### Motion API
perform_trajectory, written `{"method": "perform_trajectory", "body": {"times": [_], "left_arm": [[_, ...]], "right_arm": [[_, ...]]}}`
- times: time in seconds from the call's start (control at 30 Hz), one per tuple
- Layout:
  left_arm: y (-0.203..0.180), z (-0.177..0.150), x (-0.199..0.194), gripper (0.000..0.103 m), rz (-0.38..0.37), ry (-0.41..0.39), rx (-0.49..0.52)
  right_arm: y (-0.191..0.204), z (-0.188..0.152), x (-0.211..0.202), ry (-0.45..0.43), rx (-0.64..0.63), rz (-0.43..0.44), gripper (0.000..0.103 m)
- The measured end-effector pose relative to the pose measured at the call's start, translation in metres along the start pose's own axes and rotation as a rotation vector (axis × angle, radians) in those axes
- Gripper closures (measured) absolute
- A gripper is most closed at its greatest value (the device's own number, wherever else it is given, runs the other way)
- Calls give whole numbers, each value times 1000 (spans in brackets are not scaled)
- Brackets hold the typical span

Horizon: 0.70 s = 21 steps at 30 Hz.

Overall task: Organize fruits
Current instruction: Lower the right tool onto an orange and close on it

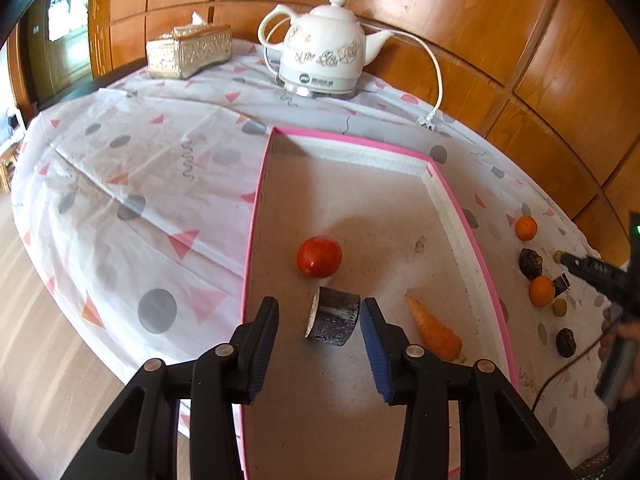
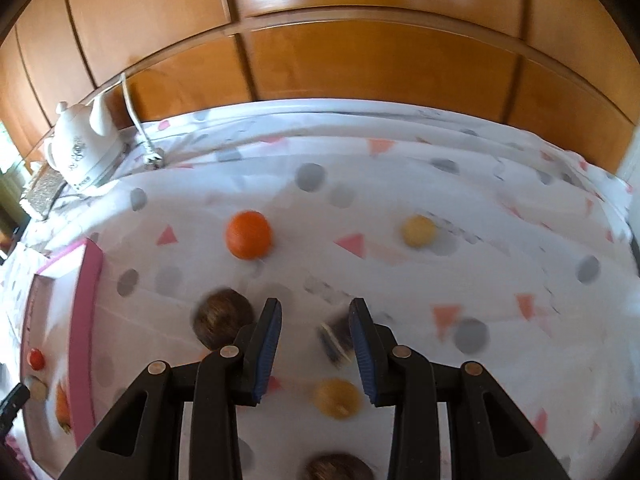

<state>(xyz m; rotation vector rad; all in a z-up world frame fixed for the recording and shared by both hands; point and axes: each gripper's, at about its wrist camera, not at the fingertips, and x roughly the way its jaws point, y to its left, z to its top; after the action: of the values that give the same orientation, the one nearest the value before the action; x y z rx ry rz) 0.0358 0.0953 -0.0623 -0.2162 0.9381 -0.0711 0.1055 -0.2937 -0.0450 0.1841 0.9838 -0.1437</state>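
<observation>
Left gripper (image 1: pixel 319 322) spread around the dark stub (image 1: pixel 333 317) in the pink tray (image 1: pixel 452 196), not pinching. Right gripper (image 2: pixel 315 343) also parted over loose fruit right of tray (blurry), nothing gripped. Could easily nudge the orange (image 2: pixel 249 234) rolling away.

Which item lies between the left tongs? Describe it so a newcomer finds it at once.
Start at the pink-rimmed tray. On its brown floor, just below the red tomato and left of the carrot, lies a short dark cylinder. Alone there it is black, rough-barked, with a pale cut end.
</observation>
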Motion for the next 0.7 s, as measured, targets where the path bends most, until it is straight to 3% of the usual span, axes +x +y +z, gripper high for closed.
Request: {"method": "perform_trajectory", "body": {"times": [0.17, 0.4, 0.5, 0.53, 0.57, 0.7], "left_arm": [[1, 3, -2, 60, 0, 0, -7], [10, 4, -3, 57, 14, 1, -50], [10, 4, -3, 57, 15, 4, -52], [9, 4, -3, 56, 16, 5, -53], [9, 4, -4, 56, 15, 4, -53], [7, 5, -7, 54, 8, -4, -53]], "right_arm": [[23, 24, 26, 23, -39, 38, 57], [46, 46, 65, 76, -106, 0, 57], [53, 52, 77, 102, -131, 24, 57], [56, 52, 80, 112, -145, 21, 57], [58, 52, 82, 119, -150, 21, 66], [65, 48, 76, 98, -185, 10, 67]]}}
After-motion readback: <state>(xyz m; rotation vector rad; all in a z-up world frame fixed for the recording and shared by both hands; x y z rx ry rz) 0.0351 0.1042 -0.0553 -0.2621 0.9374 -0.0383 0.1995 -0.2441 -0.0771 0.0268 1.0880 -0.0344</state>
